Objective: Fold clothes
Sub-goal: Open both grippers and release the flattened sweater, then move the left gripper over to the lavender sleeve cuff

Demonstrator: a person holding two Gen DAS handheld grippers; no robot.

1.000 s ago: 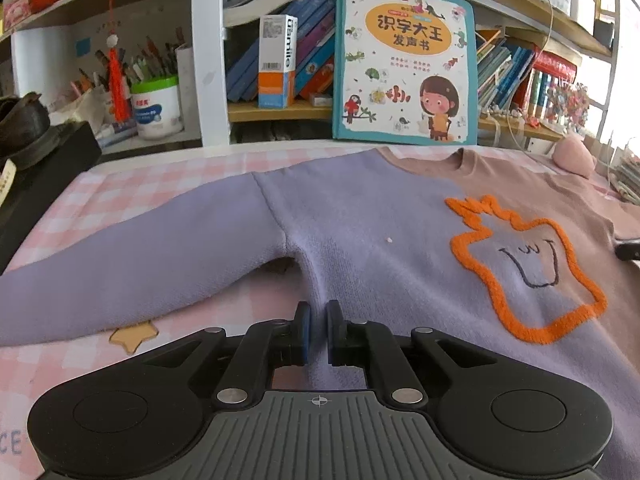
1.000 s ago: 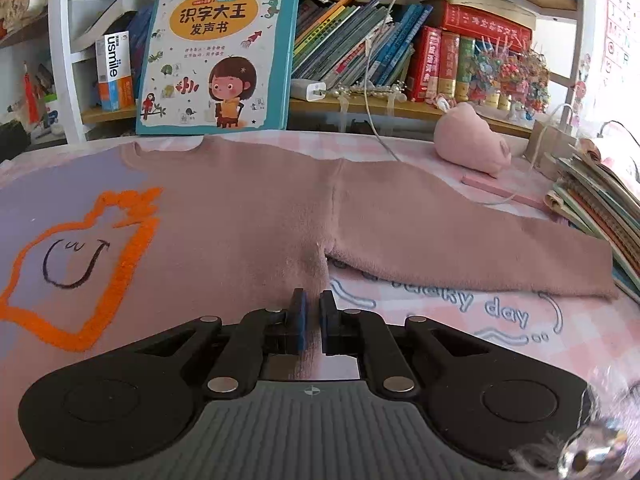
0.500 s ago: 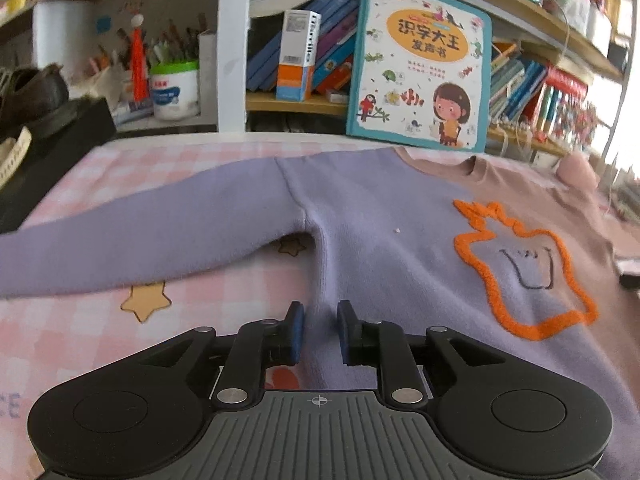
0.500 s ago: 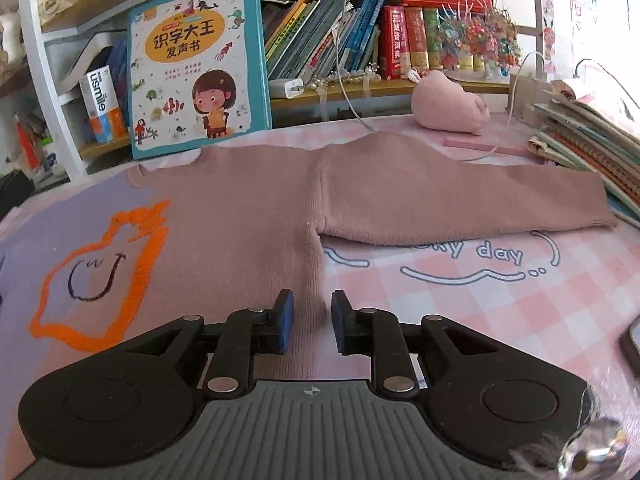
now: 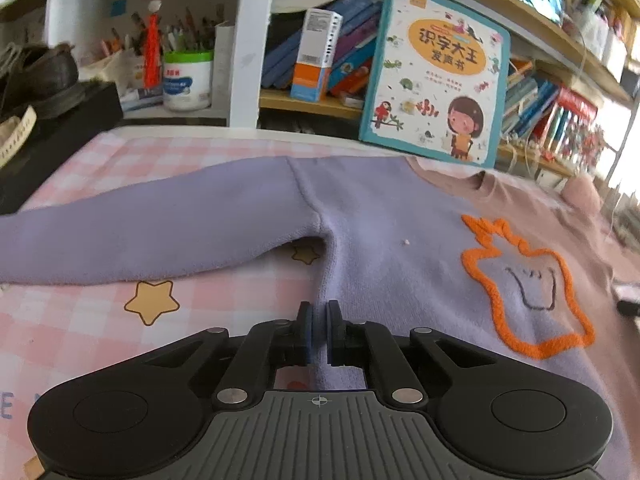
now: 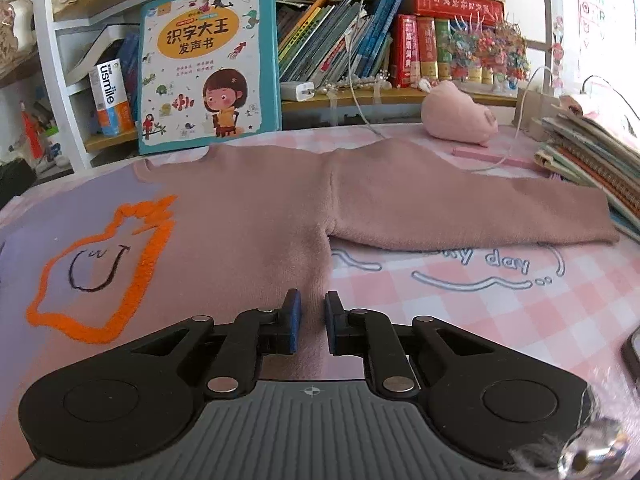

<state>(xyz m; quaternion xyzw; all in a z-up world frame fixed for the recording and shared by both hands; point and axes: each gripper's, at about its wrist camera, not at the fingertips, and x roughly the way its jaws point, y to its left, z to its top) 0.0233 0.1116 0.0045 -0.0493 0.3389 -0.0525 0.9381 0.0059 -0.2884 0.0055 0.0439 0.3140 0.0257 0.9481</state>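
The sweater (image 5: 384, 240) lay flat, face up, on the desk (image 5: 80, 332), which was covered with a pink checked cloth. Its neck pointed toward the bookshelf (image 6: 360, 96) and its hem toward the two grippers. The long axis of the body ran away from the grippers; the sleeves ran crosswise. The purple sleeve (image 5: 152, 232) extended out to the left and the pink sleeve (image 6: 472, 212) out to the right, up to the stack of books (image 6: 592, 160).

The left gripper (image 5: 318, 334) straddled the purple side edge of the body, below the armpit. Its jaws were closing to a narrow slit with the fabric edge between them; the pads appeared to press on it. The right gripper (image 6: 310, 326) stood at the matching point on the pink side edge. Its jaws were also closing, but a visible gap remained, with fabric between the pads and no firm pinch evident.

Each gripper was therefore nearest its own side seam, at about the same level along the body. The orange motif (image 6: 104, 264) lay between them. Judged from this placement, the coming move depends on both edges being carried along the body's long axis, away from the grippers.
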